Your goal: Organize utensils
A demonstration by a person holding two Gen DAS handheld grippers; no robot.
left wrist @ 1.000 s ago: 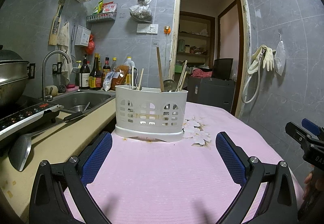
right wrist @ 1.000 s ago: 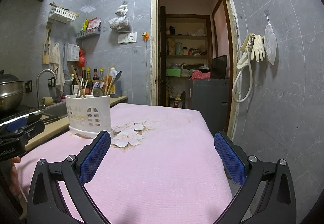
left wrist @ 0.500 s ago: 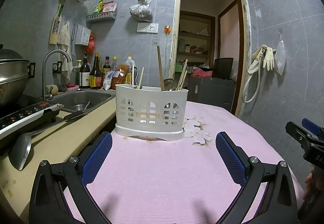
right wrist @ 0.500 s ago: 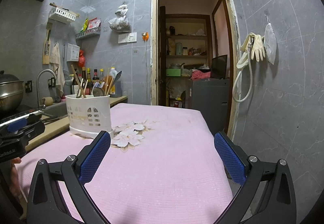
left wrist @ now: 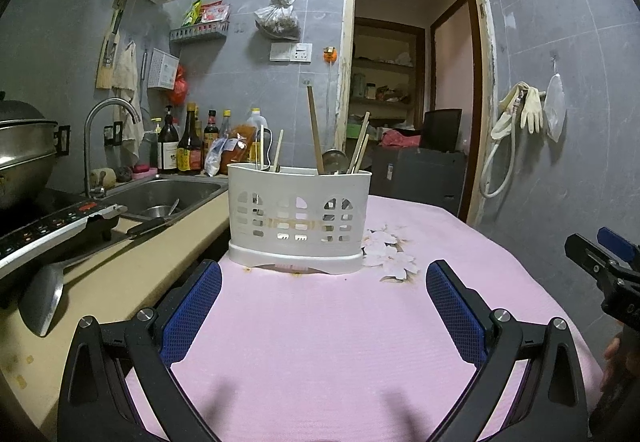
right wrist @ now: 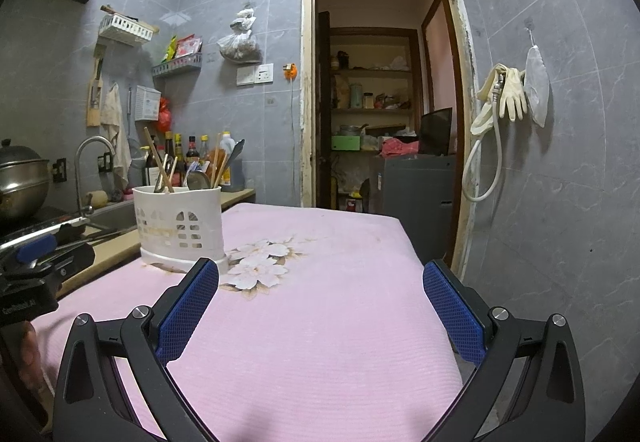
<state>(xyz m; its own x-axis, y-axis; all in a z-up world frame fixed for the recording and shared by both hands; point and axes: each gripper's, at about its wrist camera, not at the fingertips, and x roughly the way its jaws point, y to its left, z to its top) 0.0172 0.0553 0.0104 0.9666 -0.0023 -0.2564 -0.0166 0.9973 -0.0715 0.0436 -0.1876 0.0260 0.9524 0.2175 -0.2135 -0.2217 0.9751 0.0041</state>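
A white slotted utensil holder point(left wrist: 299, 218) stands on the pink tablecloth point(left wrist: 328, 330), holding chopsticks point(left wrist: 314, 130), a metal spoon point(left wrist: 334, 161) and other sticks. My left gripper point(left wrist: 323, 292) hangs open just in front of it, nothing between its blue pads. In the right wrist view the same holder point(right wrist: 179, 224) sits at the left, and my right gripper point(right wrist: 320, 292) is open and empty over the cloth point(right wrist: 320, 314). The other gripper shows at each view's edge.
A beige counter point(left wrist: 120, 282) at the left carries a metal ladle point(left wrist: 44, 300), an induction cooker point(left wrist: 48, 222) and a sink point(left wrist: 160, 194) with a tap. Sauce bottles point(left wrist: 188, 146) line the wall. An open doorway point(left wrist: 408, 82) lies behind the table.
The left wrist view has drifted slightly; the holder sits marginally lower and closer to centre. Both grippers stay open and empty.
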